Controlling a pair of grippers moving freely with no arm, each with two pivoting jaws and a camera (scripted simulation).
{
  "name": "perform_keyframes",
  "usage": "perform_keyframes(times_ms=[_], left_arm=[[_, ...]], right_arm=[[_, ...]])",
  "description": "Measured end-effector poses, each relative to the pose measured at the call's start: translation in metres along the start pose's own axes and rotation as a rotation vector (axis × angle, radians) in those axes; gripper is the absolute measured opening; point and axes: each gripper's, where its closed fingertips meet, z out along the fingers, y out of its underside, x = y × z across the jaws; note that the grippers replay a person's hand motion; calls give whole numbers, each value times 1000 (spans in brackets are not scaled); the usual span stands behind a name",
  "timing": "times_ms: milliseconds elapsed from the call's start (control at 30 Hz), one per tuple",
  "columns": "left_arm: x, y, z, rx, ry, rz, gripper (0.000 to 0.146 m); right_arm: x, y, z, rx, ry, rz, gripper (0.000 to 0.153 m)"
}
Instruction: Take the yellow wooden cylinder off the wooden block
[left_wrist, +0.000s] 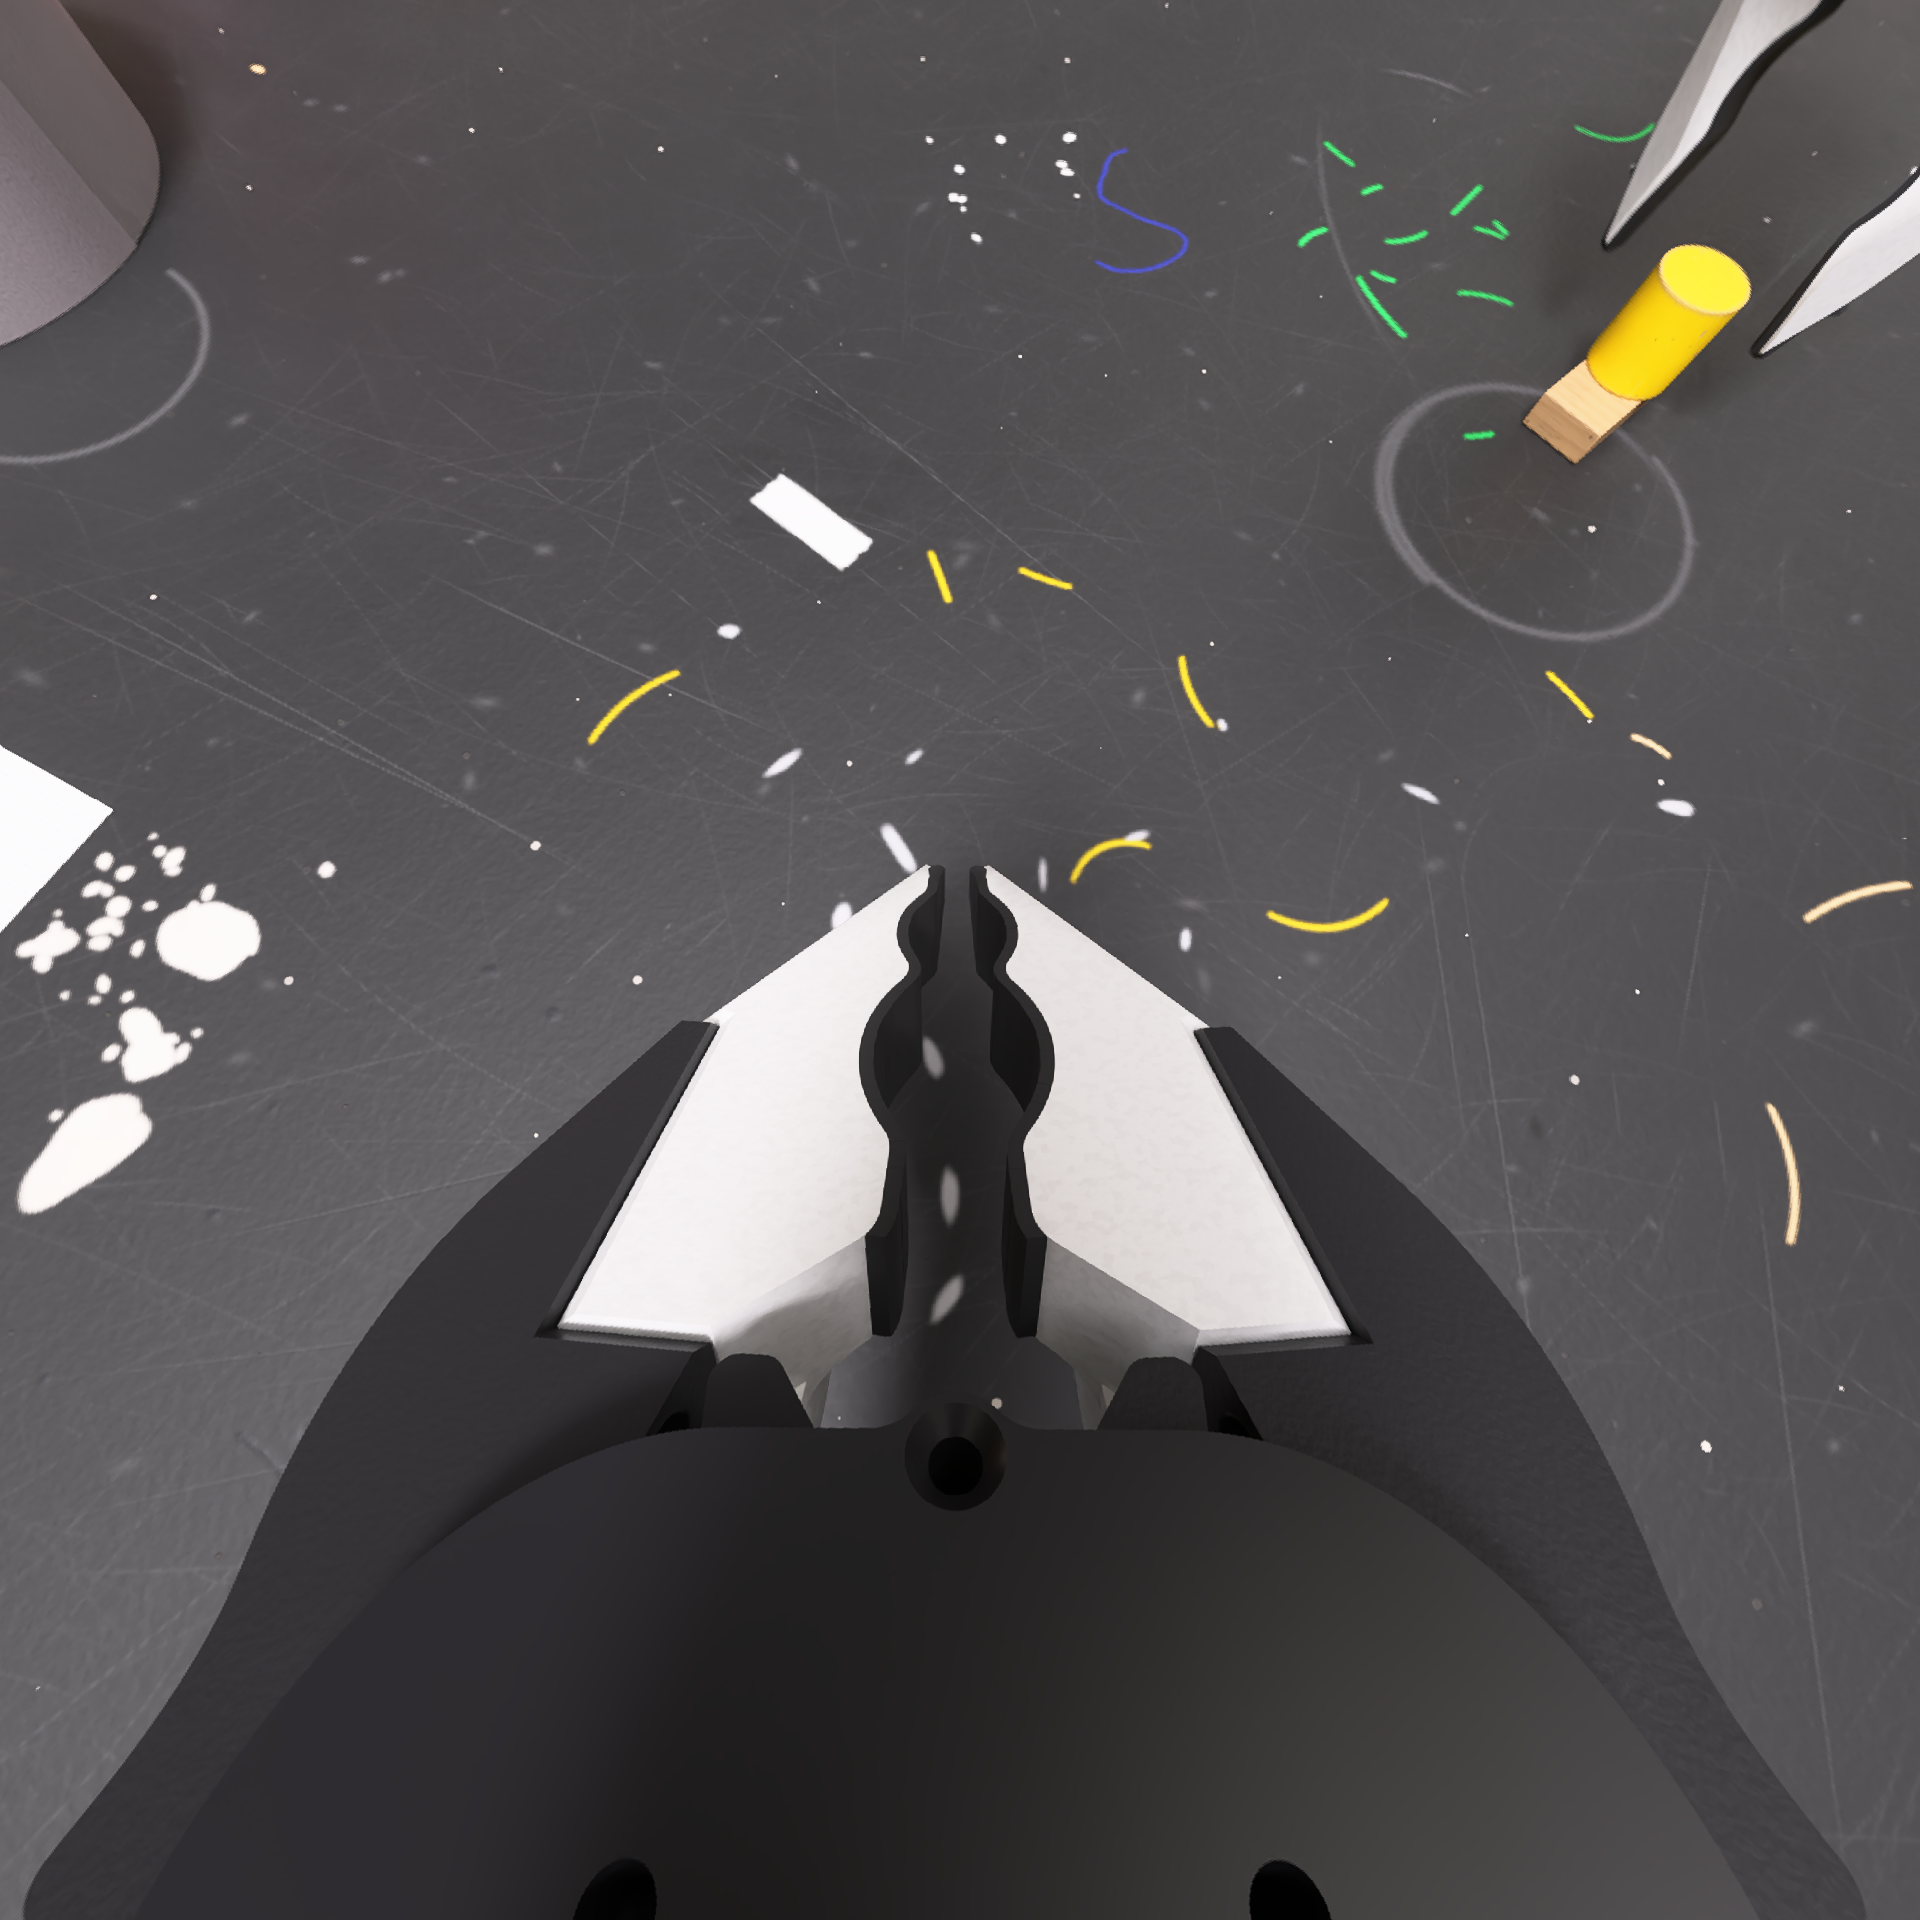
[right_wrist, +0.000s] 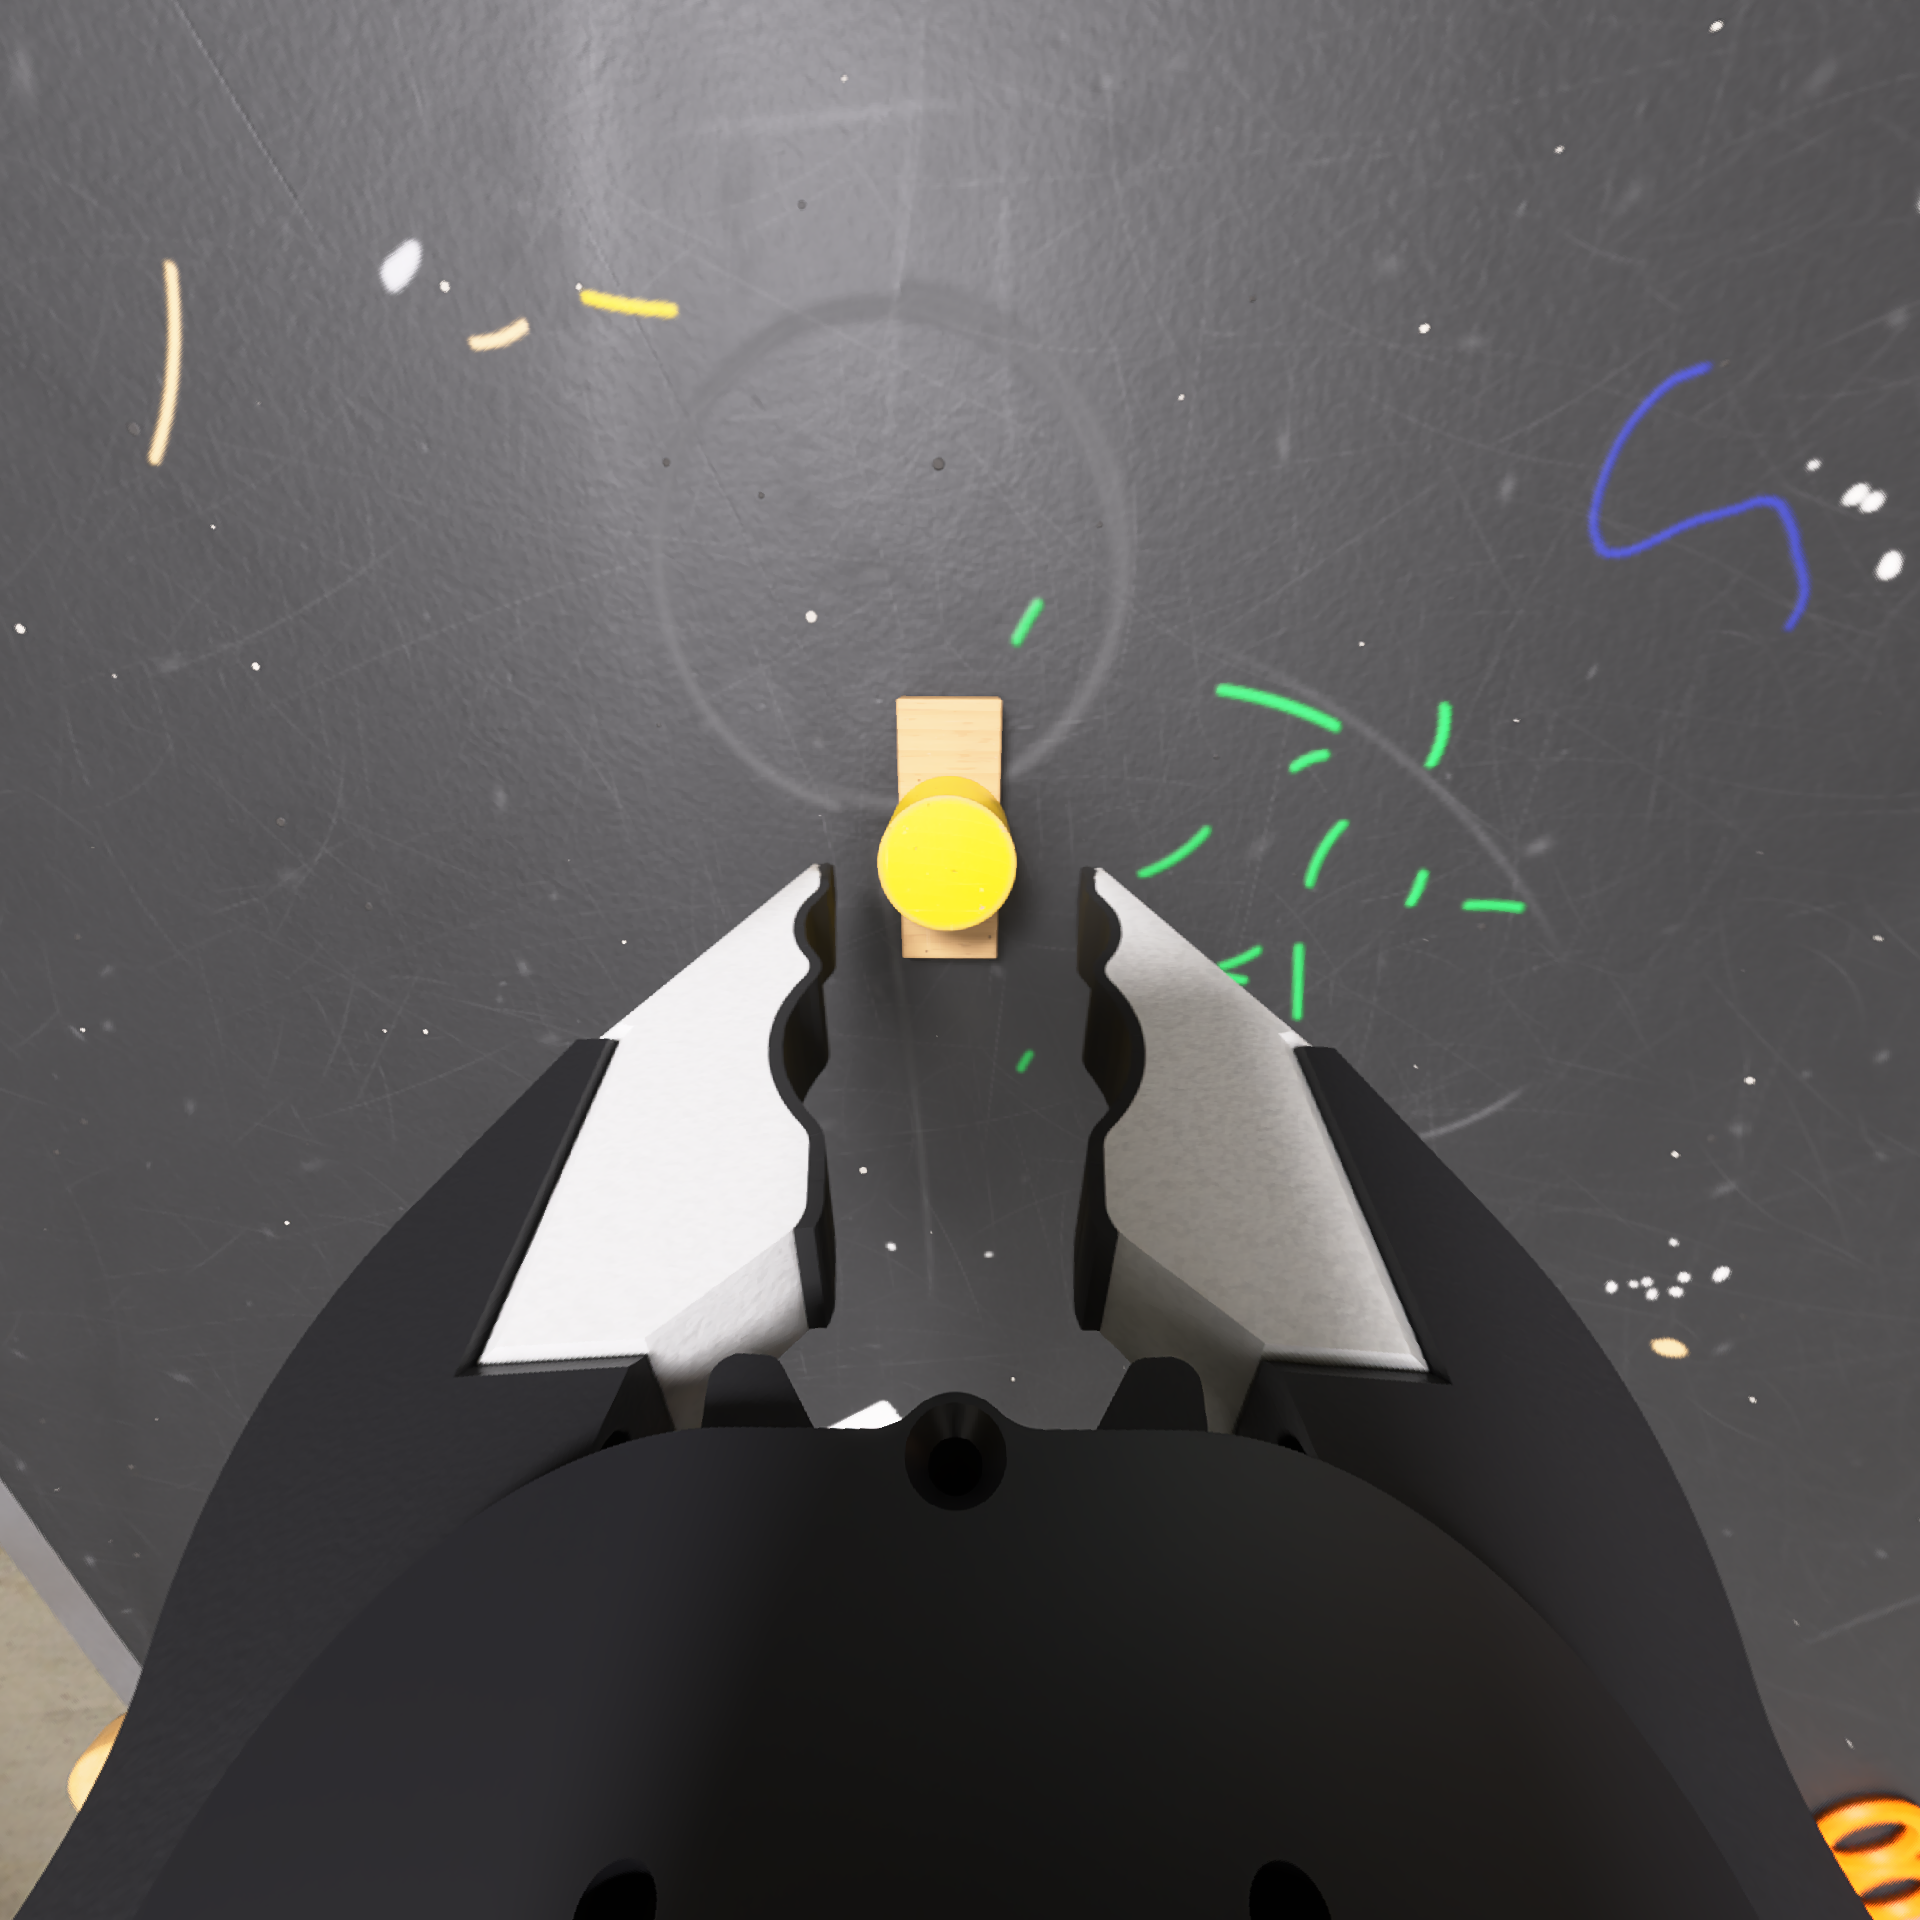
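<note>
The yellow wooden cylinder (right_wrist: 947, 854) stands upright on a flat pale wooden block (right_wrist: 949, 738) on the dark table. My right gripper (right_wrist: 956, 878) is open and hovers above the cylinder, one finger on each side of it, not touching. In the left wrist view the cylinder (left_wrist: 1668, 324) and block (left_wrist: 1571, 419) show at the far right, with the right gripper's fingertips (left_wrist: 1626, 223) just above them. My left gripper (left_wrist: 957, 875) is shut and empty, well to the left of the block.
A grey rounded object (left_wrist: 62, 177) stands at the far left corner. A white sheet (left_wrist: 36, 831) lies at the left edge. An orange coiled thing (right_wrist: 1870, 1860) shows at the lower right, and the table's edge (right_wrist: 62, 1600) at the lower left.
</note>
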Motion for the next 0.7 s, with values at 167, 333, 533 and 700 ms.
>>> perform_keyframes(times_ms=[167, 333, 533, 700], left_arm=[[0, 0, 0, -1, -4, 3, 4], [-2, -1, 0, 3, -7, 3, 4], [-7, 1, 0, 6, -31, 9, 3], [-11, -1, -4, 26, -52, 17, 2]], right_arm=[[-1, -6, 3, 36, -15, -16, 26], [-7, -58, -25, 159, 20, -108, 26], [-32, -144, -40, 188, 24, -319, 26], [-36, -183, -31, 142, 19, -409, 26]])
